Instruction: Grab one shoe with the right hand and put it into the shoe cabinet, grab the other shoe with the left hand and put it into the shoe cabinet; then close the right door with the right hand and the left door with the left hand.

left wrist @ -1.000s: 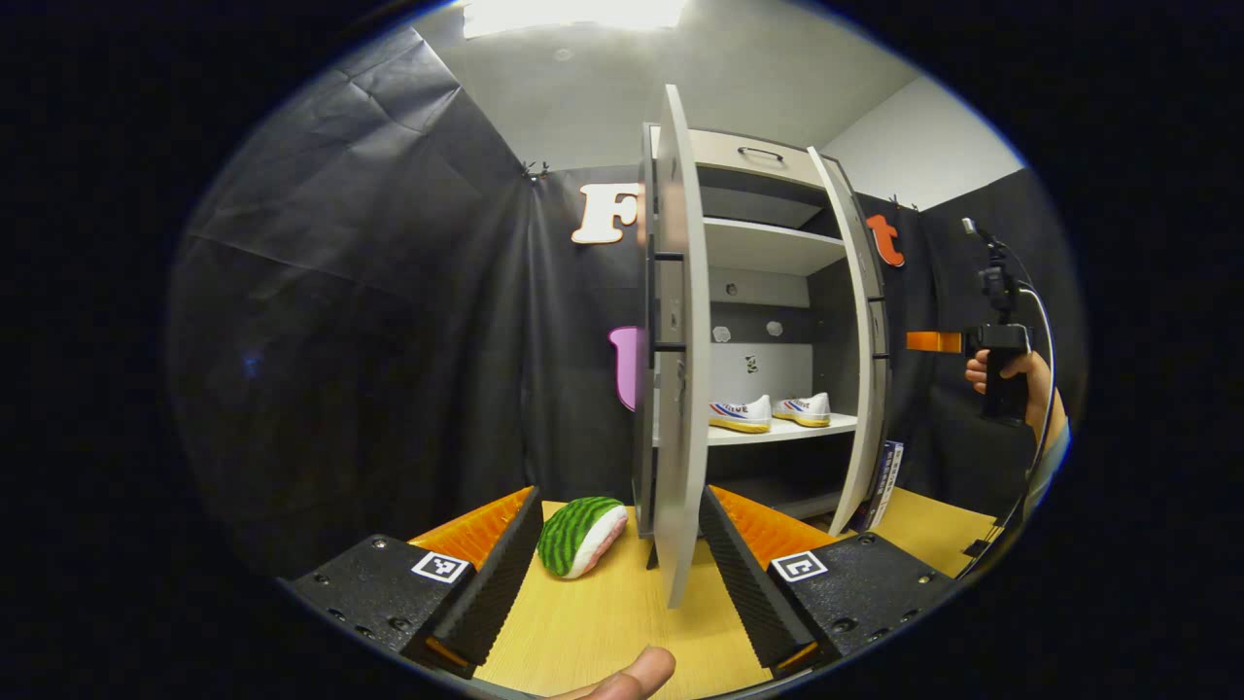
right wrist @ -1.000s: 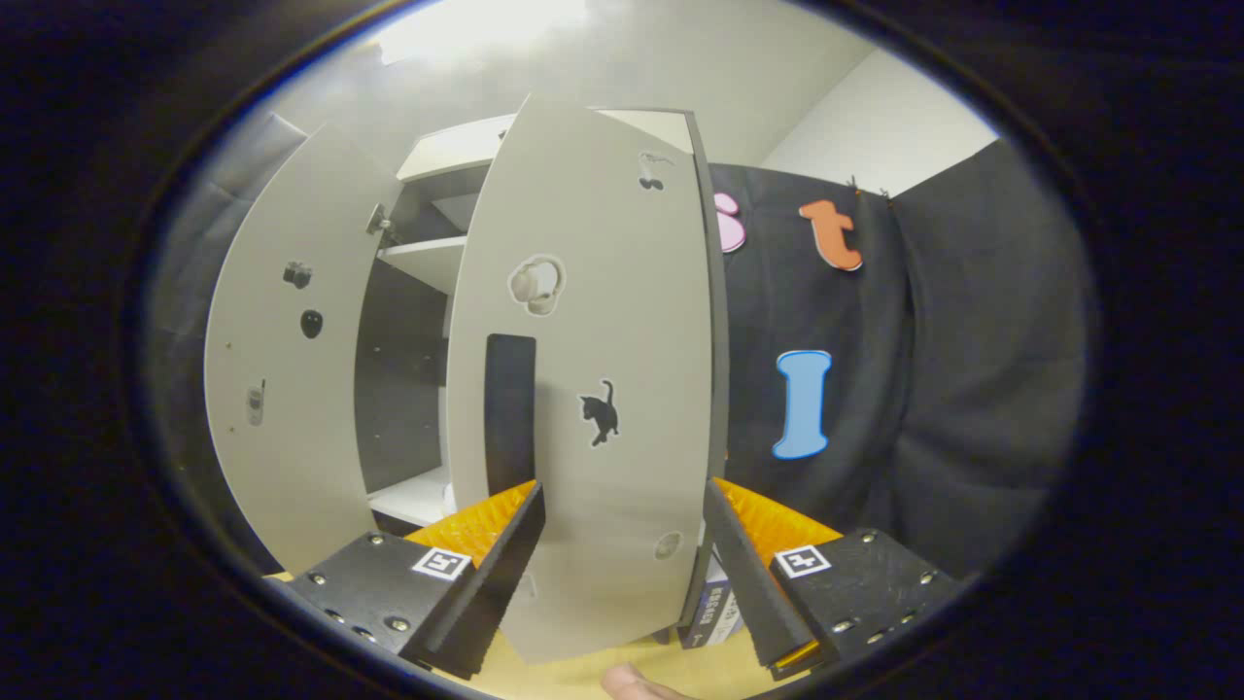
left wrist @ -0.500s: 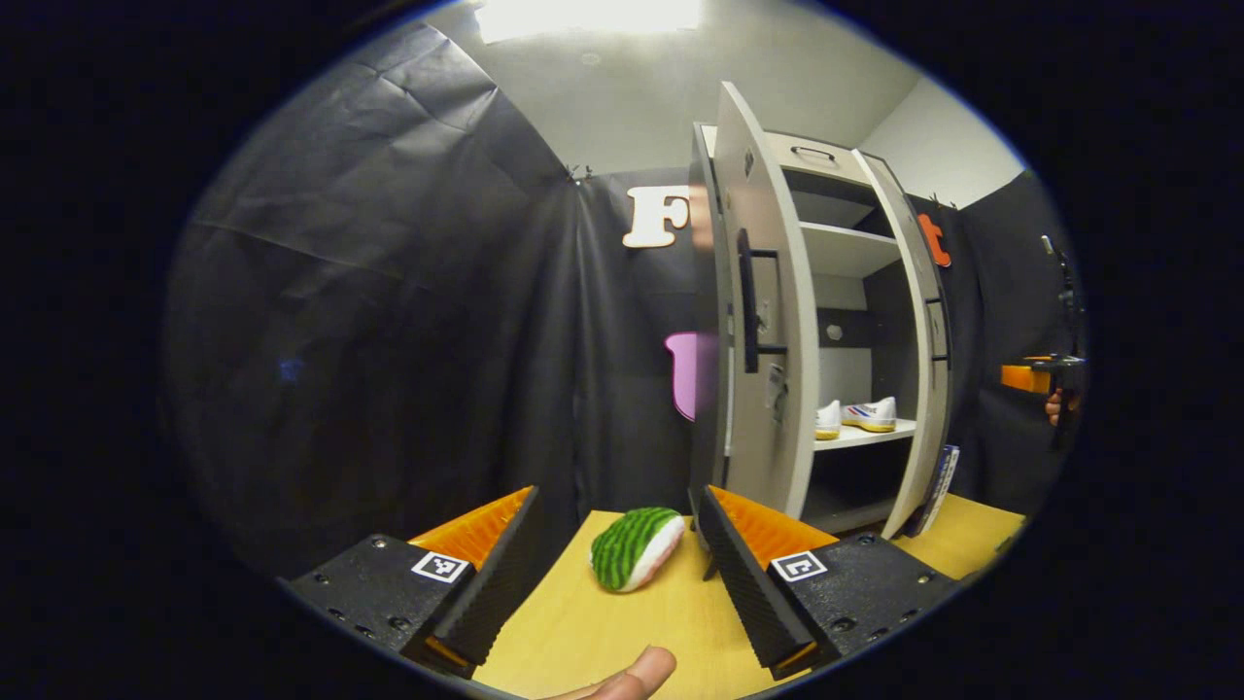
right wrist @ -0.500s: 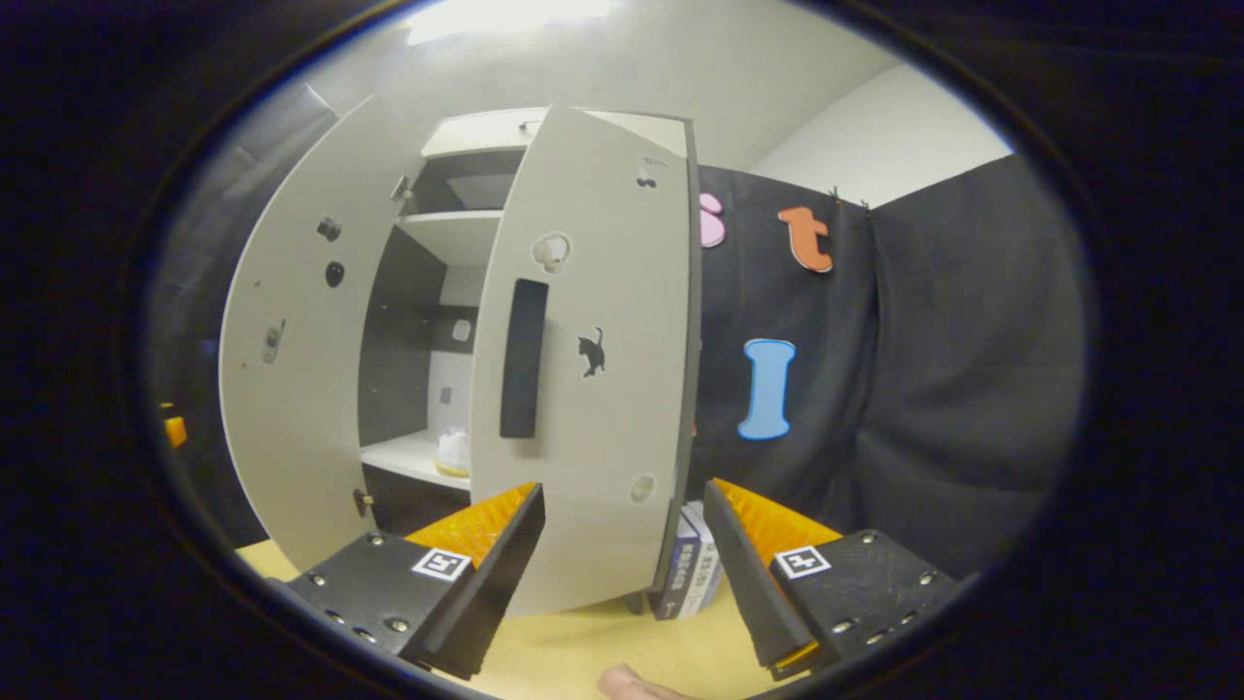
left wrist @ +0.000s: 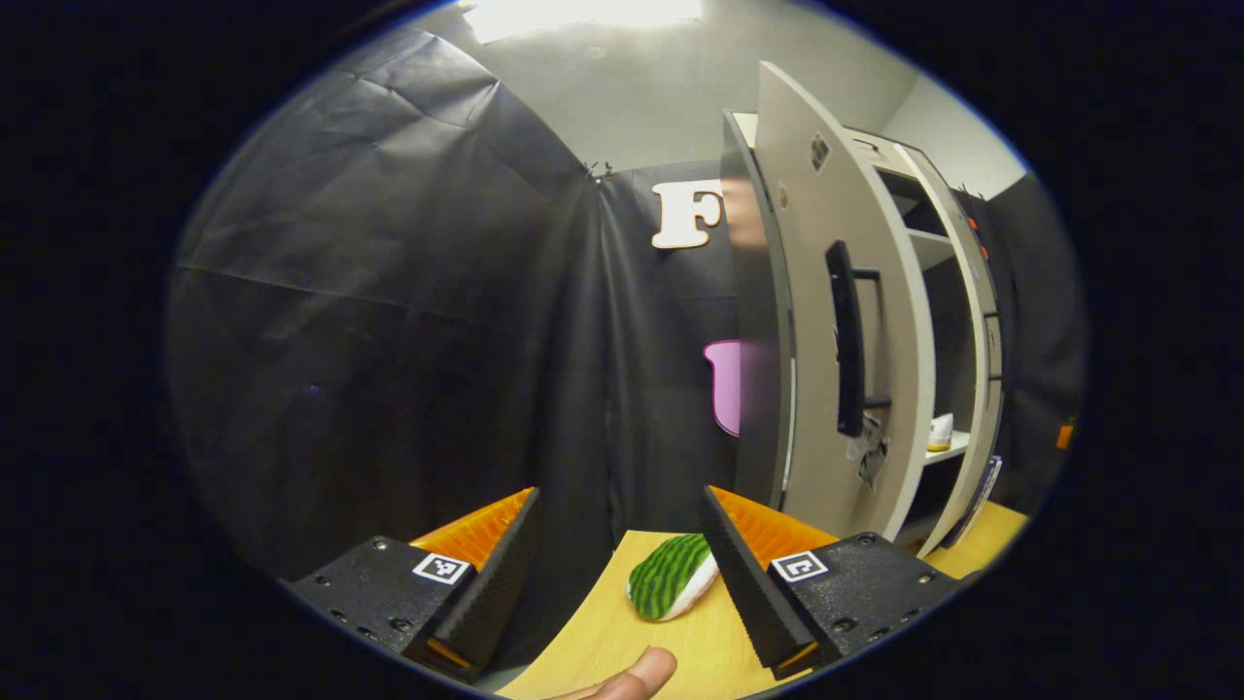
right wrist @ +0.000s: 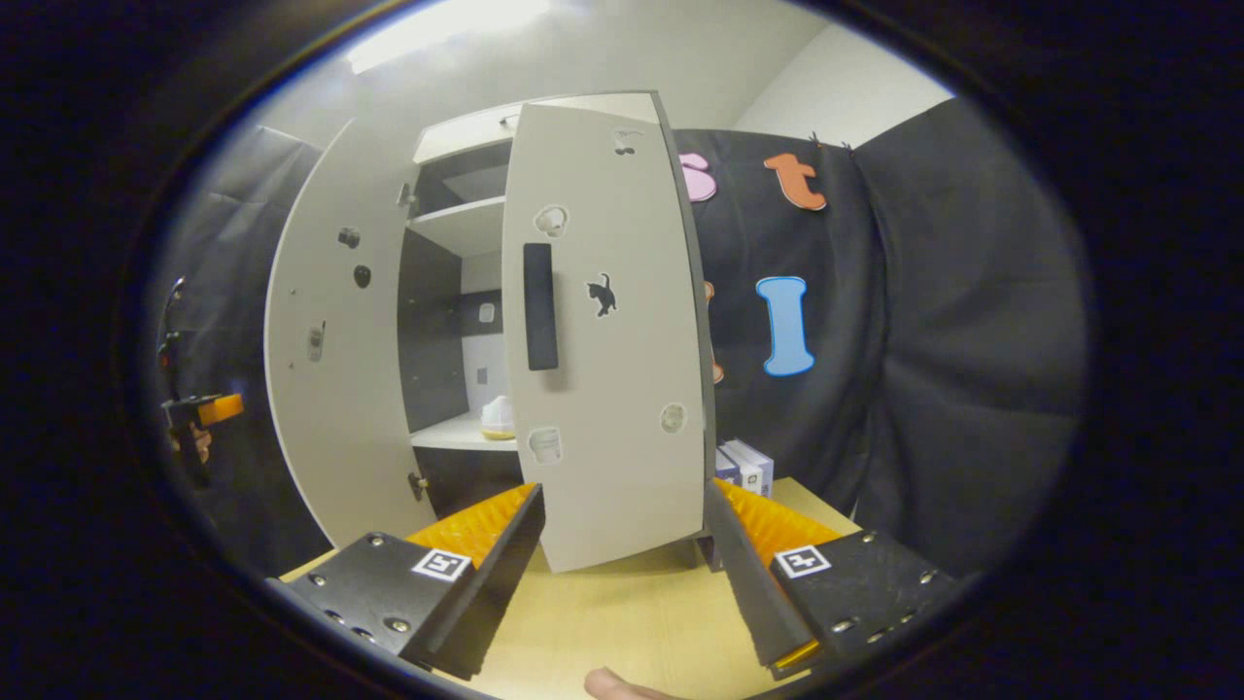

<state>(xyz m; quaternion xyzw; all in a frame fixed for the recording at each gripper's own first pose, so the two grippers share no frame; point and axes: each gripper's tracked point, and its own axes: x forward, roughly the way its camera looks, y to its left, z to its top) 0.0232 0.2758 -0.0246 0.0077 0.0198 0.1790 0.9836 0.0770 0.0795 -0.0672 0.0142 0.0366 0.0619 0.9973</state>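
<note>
The white shoe cabinet stands on the wooden table with both doors partly open. In the left gripper view, my left gripper [left wrist: 619, 498] is open and empty, facing the outer face of the left door [left wrist: 826, 243] and its black handle [left wrist: 846, 340]. One white shoe [left wrist: 939, 432] shows on the shelf through the gap. In the right gripper view, my right gripper [right wrist: 622, 494] is open and empty, just short of the right door [right wrist: 612, 389] with its black handle [right wrist: 540, 306]. A shoe [right wrist: 498, 417] sits on the shelf behind it. The left door [right wrist: 326, 369] stands open at the left.
A watermelon-patterned soft toy [left wrist: 671, 577] lies on the table [left wrist: 603, 642] close ahead of my left gripper. Some books [right wrist: 746, 466] lean beside the cabinet's right side. The other gripper and the hand holding it [right wrist: 199, 418] show far left. Black cloth walls surround the booth.
My left gripper has swung round to the outside of the left door, whose outer face and handle now show. My right gripper has drawn back from the right door, which looks smaller.
</note>
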